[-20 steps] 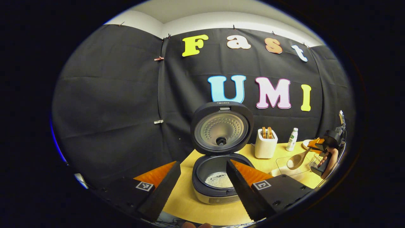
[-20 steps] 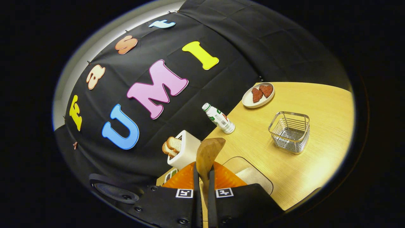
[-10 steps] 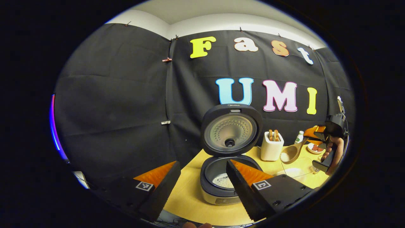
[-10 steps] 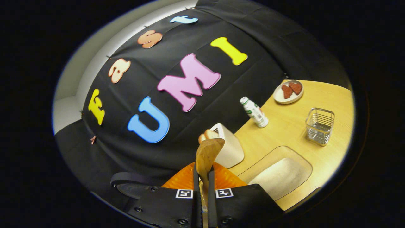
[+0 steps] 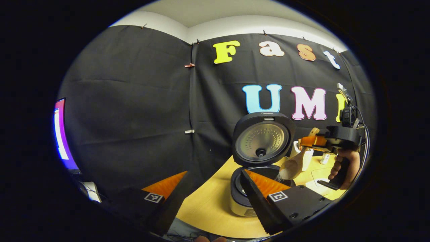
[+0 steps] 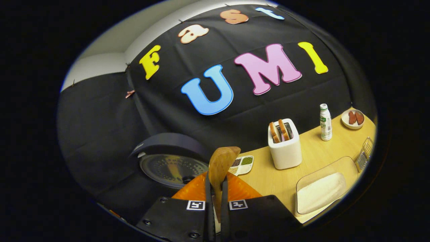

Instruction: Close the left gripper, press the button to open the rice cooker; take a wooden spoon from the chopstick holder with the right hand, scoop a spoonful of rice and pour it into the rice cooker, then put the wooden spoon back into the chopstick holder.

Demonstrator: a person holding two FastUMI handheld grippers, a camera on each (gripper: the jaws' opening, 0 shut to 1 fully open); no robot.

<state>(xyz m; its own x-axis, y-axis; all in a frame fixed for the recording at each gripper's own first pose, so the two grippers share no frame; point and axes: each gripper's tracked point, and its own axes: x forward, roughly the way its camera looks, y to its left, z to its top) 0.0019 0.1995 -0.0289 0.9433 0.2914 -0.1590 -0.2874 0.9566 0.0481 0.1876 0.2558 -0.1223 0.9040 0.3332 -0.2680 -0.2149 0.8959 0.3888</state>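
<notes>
Both fingers [image 6: 207, 201] pinch wooden spoon [image 6: 220, 164] above rice cooker [image 5: 260, 158].

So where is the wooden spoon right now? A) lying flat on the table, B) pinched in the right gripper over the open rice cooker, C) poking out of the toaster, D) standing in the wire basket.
B: the right gripper is shut on the wooden spoon, whose bowl tips down over the open rice cooker.

The raised lid [image 5: 263, 139] walls the open rice cooker [image 5: 242, 195] behind; toaster [image 6: 285, 144] stands beside.
</notes>
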